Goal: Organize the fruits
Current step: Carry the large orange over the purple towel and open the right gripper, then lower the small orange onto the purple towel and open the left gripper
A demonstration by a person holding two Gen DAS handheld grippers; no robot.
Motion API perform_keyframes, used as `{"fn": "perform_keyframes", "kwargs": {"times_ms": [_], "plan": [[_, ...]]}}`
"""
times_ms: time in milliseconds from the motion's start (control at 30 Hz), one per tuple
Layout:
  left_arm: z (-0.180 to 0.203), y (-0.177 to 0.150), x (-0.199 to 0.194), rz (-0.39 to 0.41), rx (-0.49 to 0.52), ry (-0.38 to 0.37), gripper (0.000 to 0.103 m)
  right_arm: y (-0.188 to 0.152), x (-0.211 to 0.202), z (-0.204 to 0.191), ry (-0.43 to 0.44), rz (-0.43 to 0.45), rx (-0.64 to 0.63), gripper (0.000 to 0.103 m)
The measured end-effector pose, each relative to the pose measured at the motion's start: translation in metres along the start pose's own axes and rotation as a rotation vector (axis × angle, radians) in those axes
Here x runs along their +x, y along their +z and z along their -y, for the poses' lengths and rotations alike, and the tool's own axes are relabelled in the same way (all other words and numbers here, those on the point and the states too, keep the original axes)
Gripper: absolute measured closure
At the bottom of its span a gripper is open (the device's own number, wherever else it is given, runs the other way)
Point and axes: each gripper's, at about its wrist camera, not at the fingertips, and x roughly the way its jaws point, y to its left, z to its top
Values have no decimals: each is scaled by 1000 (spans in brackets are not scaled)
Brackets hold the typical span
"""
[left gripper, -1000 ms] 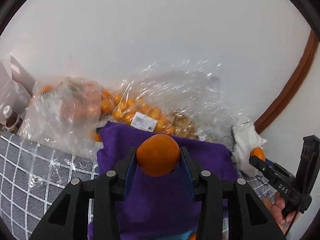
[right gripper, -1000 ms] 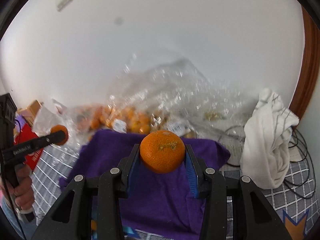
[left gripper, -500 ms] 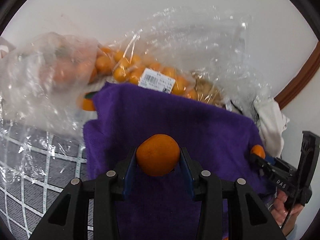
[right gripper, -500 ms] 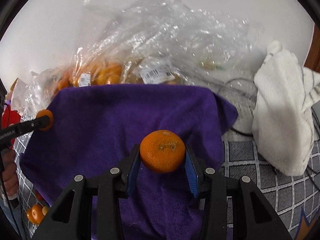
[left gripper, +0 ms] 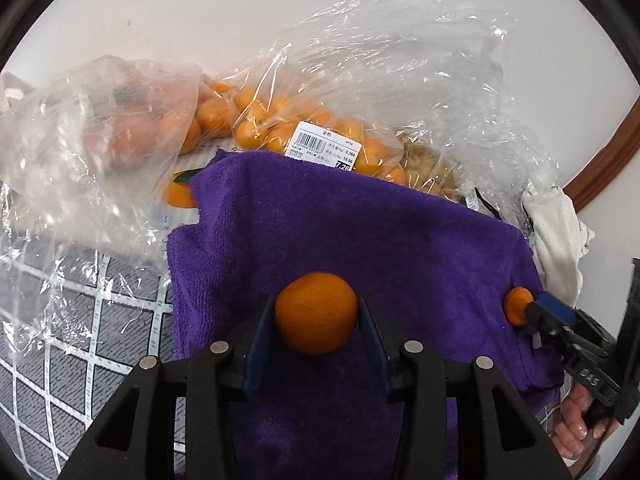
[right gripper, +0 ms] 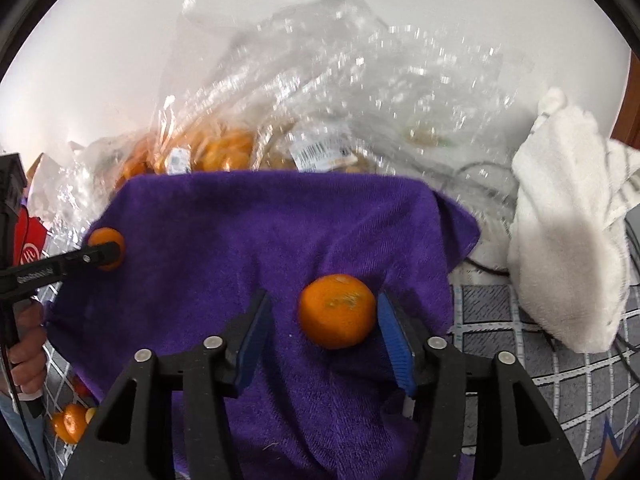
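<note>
My left gripper (left gripper: 316,326) is shut on an orange tangerine (left gripper: 316,312), held just over the purple towel (left gripper: 360,232). In the right wrist view my right gripper (right gripper: 326,334) is open; its tangerine (right gripper: 338,310) lies on the purple towel (right gripper: 260,232) between the jaws, close to the right pad. The left gripper with its tangerine (right gripper: 106,248) shows at the left edge of the towel there. The right gripper's tangerine (left gripper: 516,306) shows at the towel's right edge in the left wrist view.
Clear plastic bags of tangerines (left gripper: 260,120) lie behind the towel against the white wall. A white cloth (right gripper: 568,240) and cables lie at the right. A loose tangerine (right gripper: 70,422) lies at the lower left on the grey checked tablecloth (left gripper: 60,344).
Both grippers have lowered toward the towel. My right gripper has opened and let its tangerine down on the towel. My left gripper still holds its tangerine.
</note>
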Motion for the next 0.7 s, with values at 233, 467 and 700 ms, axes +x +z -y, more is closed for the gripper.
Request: {"fn": "perform_keyframes", "kwargs": {"times_ms": [233,467,700], "plan": [[2,11,-43,92,-5,4,54,-7,-62,-18,-57,96,-20,42],[19,10,-92,169,37,-46,56,-55,-117,-33,-96,174,-16,42],[27,-29,-139,159,71,-120,56,-98,-129,-47,7,100,-21,43]]}}
